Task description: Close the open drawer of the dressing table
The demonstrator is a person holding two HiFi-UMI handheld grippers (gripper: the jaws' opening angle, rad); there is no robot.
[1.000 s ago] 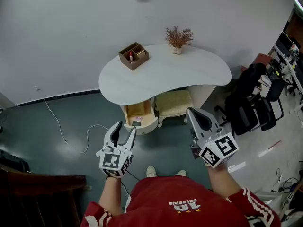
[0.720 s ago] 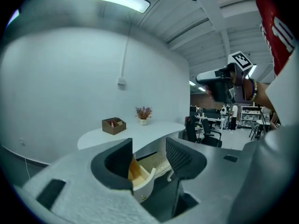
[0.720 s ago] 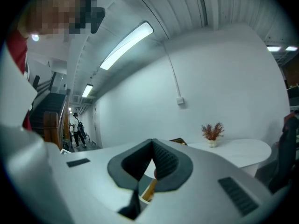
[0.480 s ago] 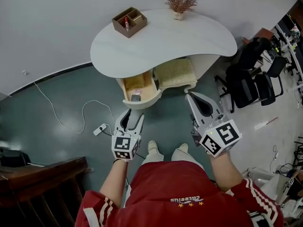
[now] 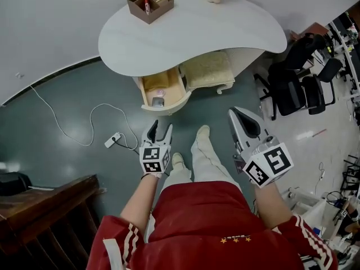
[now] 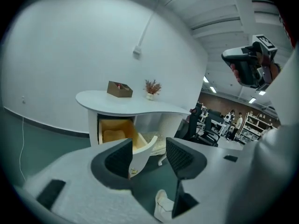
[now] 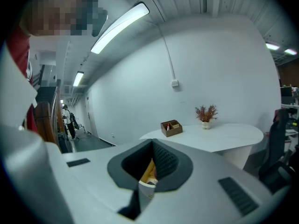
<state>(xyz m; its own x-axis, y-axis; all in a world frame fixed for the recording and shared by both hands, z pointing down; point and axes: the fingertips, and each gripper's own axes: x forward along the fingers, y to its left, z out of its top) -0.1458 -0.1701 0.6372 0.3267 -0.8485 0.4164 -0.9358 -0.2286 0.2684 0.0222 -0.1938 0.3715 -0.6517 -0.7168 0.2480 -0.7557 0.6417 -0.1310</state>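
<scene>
Head view: the dressing table (image 5: pixel 191 27) is at 12 o'clock. Its drawer (image 5: pixel 160 91) sticks out, open, with small things inside. The left gripper (image 5: pixel 160 127) is at 6 o'clock from the drawer, well apart. The right gripper (image 5: pixel 238 116) is at 4 o'clock.

Left gripper view: its jaws are spread, with nothing in them.

Right gripper view: its jaws are pressed close together, holding nothing.

I think it is best to step nearer, lay the left gripper on the middle of the drawer front, and push slow and straight.

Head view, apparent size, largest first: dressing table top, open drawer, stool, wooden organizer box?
1. dressing table top
2. stool and open drawer: about alike, not ranking
3. wooden organizer box
</scene>
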